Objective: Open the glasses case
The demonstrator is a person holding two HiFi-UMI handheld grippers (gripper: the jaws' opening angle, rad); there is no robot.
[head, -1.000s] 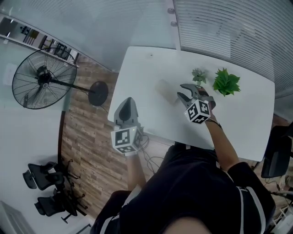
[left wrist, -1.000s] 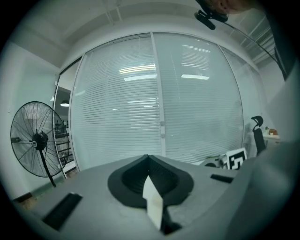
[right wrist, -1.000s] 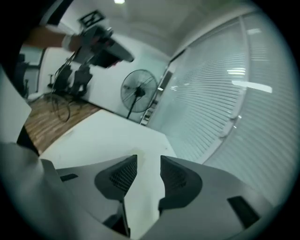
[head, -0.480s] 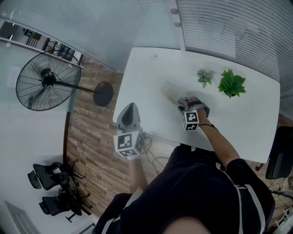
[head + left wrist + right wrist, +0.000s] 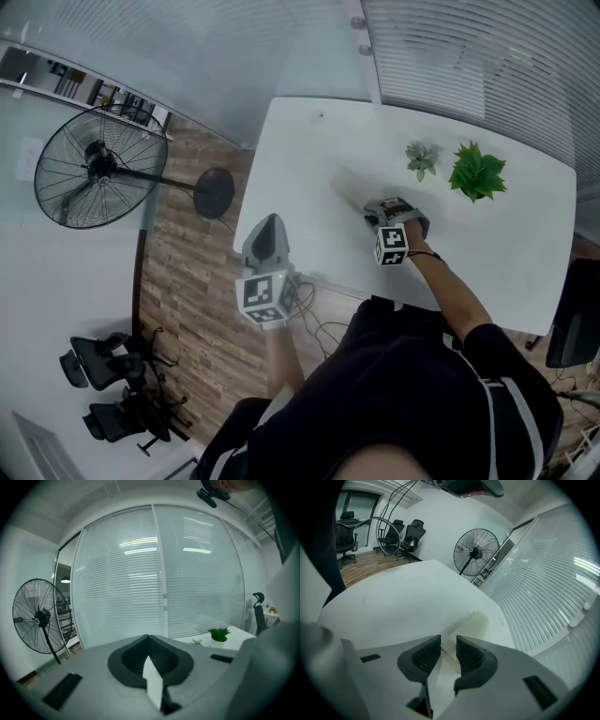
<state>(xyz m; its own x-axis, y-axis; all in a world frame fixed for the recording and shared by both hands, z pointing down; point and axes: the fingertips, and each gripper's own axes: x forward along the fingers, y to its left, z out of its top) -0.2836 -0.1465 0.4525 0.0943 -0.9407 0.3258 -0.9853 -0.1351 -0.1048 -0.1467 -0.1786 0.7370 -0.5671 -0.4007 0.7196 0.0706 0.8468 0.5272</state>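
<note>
The pale cream, oblong glasses case (image 5: 474, 620) lies on the white surface (image 5: 300, 159), toward its middle. It sits to the left of a small grey-green plant (image 5: 421, 159) and a bright green leafy plant (image 5: 477, 172). The right tool (image 5: 446, 645) points down at the case's near end. Its jaws have just been closing and now stand narrow, with the ribbed pads pressed on that end from either side. The left tool (image 5: 265, 223) hangs off the surface's edge, over the wooden floor (image 5: 178, 272), its jaws together on nothing. A black floor fan (image 5: 92, 167) stands on that floor.
</note>
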